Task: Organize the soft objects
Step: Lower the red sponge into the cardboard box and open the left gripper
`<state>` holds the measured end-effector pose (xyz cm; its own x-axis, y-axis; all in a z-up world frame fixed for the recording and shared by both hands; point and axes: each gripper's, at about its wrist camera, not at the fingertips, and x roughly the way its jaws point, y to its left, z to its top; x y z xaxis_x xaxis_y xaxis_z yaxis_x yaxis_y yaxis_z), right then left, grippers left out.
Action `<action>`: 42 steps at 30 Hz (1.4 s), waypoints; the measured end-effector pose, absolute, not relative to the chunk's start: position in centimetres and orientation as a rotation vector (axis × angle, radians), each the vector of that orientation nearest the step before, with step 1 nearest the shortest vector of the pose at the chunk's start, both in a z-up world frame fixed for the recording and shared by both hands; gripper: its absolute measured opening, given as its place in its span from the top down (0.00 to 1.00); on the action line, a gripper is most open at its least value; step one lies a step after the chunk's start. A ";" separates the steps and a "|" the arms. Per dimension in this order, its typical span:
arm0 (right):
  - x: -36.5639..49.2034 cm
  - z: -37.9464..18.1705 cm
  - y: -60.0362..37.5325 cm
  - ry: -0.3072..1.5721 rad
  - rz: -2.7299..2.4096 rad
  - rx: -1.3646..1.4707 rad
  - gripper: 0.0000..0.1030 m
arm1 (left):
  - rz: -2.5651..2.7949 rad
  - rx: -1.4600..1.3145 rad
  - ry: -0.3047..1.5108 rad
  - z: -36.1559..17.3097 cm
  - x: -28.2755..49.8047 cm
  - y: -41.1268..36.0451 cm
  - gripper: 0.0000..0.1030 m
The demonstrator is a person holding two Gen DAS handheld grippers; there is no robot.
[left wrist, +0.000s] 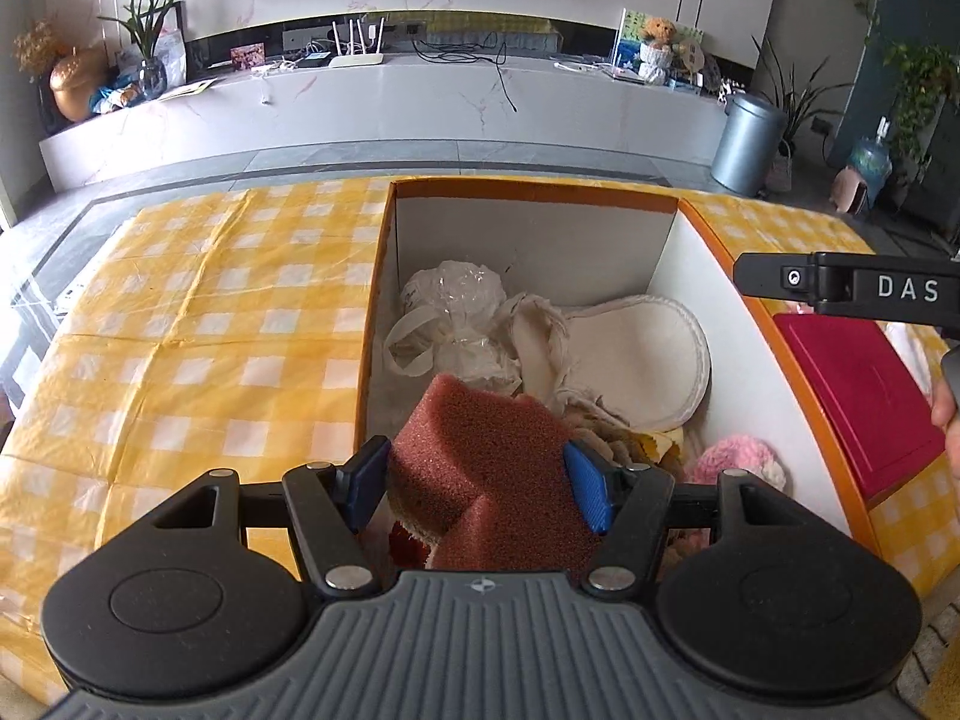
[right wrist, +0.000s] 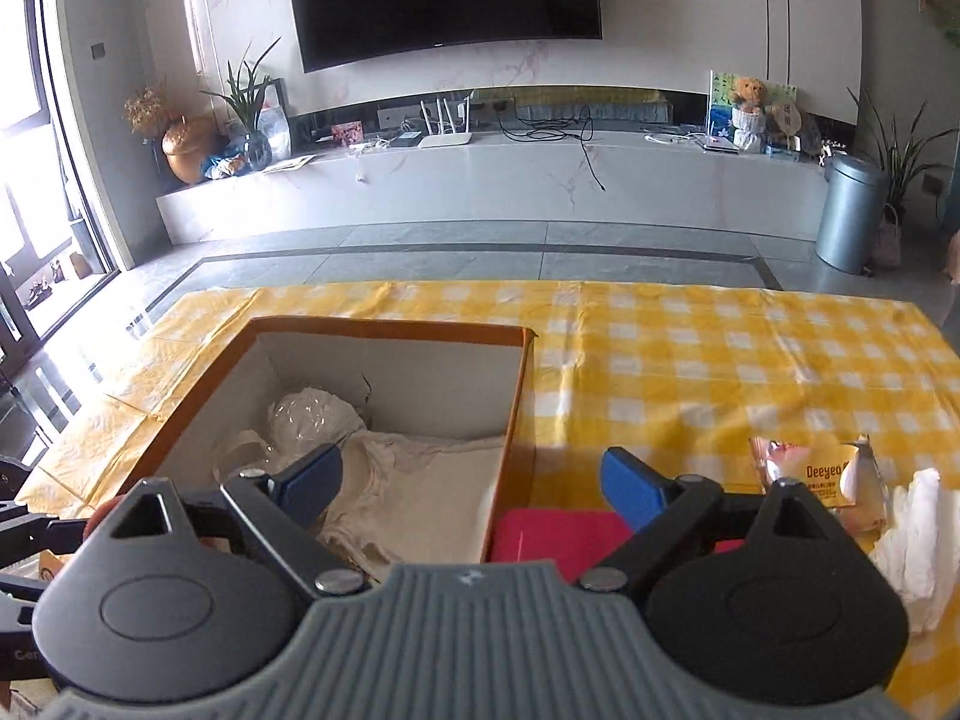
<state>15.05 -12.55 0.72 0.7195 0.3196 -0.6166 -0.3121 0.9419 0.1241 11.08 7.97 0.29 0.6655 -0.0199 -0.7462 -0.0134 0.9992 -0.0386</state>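
Observation:
My left gripper point(left wrist: 477, 477) is shut on a reddish-brown sponge point(left wrist: 480, 432), held over the near end of an orange-rimmed cardboard box point(left wrist: 540, 189). Inside the box lie a plastic-wrapped white bundle point(left wrist: 456, 300), a cream cloth bag with a round pad point(left wrist: 636, 360), and a pink fluffy item point(left wrist: 738, 459). My right gripper point(right wrist: 474, 474) stands open with nothing between its blue pads, above the box's right wall point(right wrist: 510, 450) and a magenta flat item point(right wrist: 558, 534). One of its fingers point(left wrist: 840, 285) reaches in from the right in the left wrist view.
On the yellow checked tablecloth point(right wrist: 720, 360), right of the box, lie a tissue packet point(right wrist: 822, 474) and a crumpled white cloth point(right wrist: 918, 534). A hand point(left wrist: 945, 408) shows at the right edge. Beyond the table are the floor, a TV bench and a grey bin point(right wrist: 849, 216).

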 end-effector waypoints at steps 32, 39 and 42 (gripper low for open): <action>14.6 0.4 -13.3 0.730 0.319 0.023 0.11 | -0.066 0.089 1.011 -3.2 12.0 5.3 0.94; 14.6 0.2 -13.4 0.746 0.314 0.026 0.11 | -0.059 0.061 1.019 -3.2 12.1 5.0 0.93; 14.5 0.4 -13.5 0.739 0.319 0.031 0.11 | -0.070 0.032 1.000 -1.8 11.4 5.1 0.86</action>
<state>14.45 -13.52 0.40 0.6929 0.2966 -0.6572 -0.2746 0.9513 0.1398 11.42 5.11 -1.82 0.5385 -0.0444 -0.8414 0.0736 0.9973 -0.0056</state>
